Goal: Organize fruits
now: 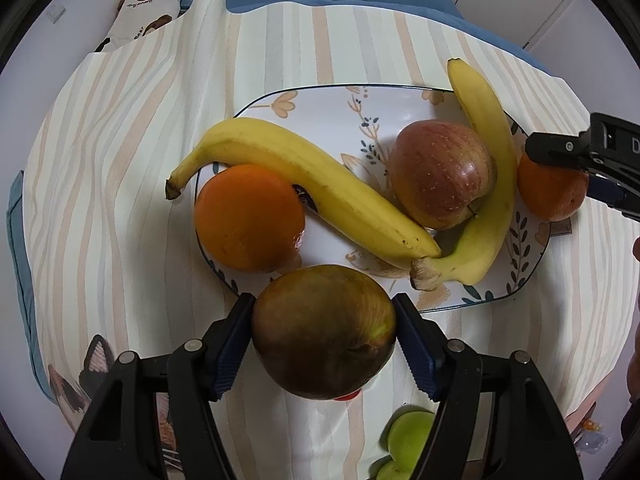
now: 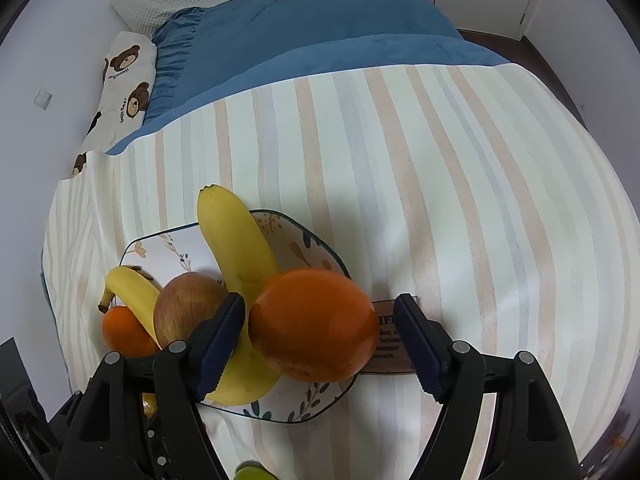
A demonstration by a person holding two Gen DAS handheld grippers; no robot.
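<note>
A floral plate [image 1: 400, 104] on the striped cloth holds two bananas [image 1: 304, 180] [image 1: 492, 168], a red apple [image 1: 440, 172] and an orange [image 1: 248, 218]. My left gripper [image 1: 324, 340] is shut on a dark apple [image 1: 324, 332] at the plate's near edge. My right gripper [image 2: 320, 344] stands around a second orange [image 2: 314, 324] at the plate's right edge [image 2: 320, 248]; its left pad touches the fruit and a gap shows at the right pad. It also shows in the left wrist view [image 1: 560, 168] with that orange [image 1: 552, 192].
Green fruits [image 1: 408, 440] lie on the cloth near me. A brown label [image 2: 394, 336] lies right of the plate. A blue blanket [image 2: 320, 32] and a bear-print pillow [image 2: 126, 76] lie beyond the striped cloth [image 2: 440, 160].
</note>
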